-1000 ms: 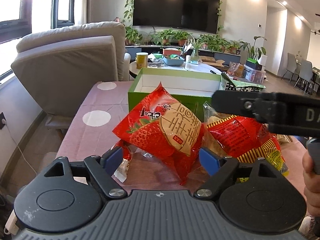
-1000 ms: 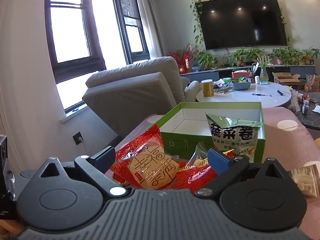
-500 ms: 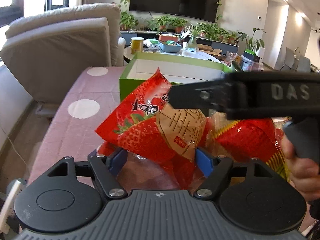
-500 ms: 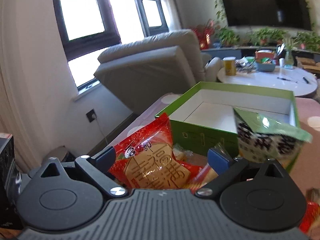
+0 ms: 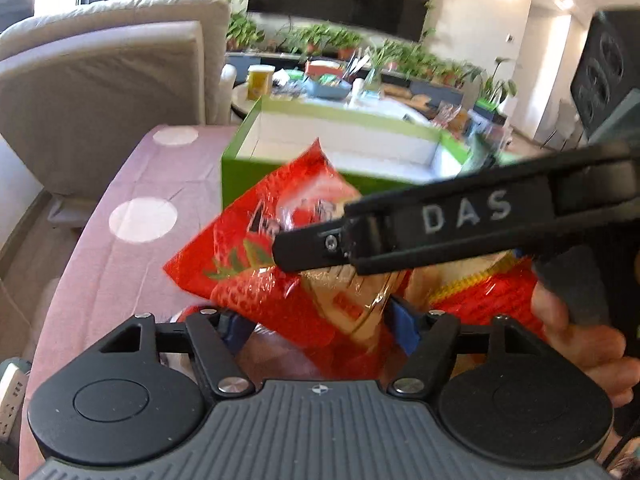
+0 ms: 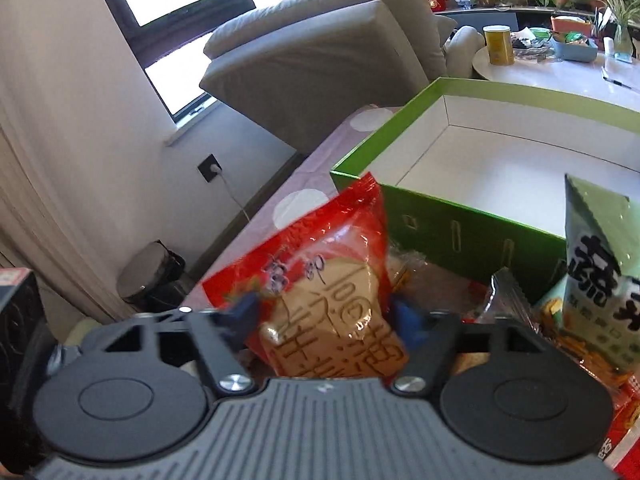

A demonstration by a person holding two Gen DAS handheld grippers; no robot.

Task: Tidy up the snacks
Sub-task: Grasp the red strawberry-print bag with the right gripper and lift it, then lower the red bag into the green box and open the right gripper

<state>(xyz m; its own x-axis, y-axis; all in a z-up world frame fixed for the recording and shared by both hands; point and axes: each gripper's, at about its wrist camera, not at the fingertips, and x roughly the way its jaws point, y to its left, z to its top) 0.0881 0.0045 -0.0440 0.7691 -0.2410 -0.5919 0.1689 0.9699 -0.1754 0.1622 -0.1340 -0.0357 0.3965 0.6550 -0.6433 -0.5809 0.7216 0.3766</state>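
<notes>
— While the right gripper (image 6: 326,316) sits low over the pile, what do its fingers have?
— Its blue pads (image 6: 406,320) flank the red strawberry snack packet (image 6: 320,276), one on each side and close against it. I cannot tell whether they actually press it. From the left wrist view the same packet (image 5: 256,256) stands tilted, its top corner up against the front wall of the green box.
— And the left gripper (image 5: 320,326)?
— Its fingers are spread wide, with the bottom of that red packet between the blue pads (image 5: 404,326); the pads look clear of it, so nothing is held there. The black arm of the right gripper, marked DAS, crosses in front of the packet.
— Where is the box?
— The green box (image 6: 460,232) stands open on the pink, white-dotted surface (image 5: 132,208), just behind the snacks, its white inside showing.
— Other snacks?
— A green seaweed-roll bag (image 6: 596,272) stands upright at the box's near right corner, and a red-and-yellow packet (image 5: 484,292) lies right of the strawberry one, by the person's right hand (image 5: 580,340).
</notes>
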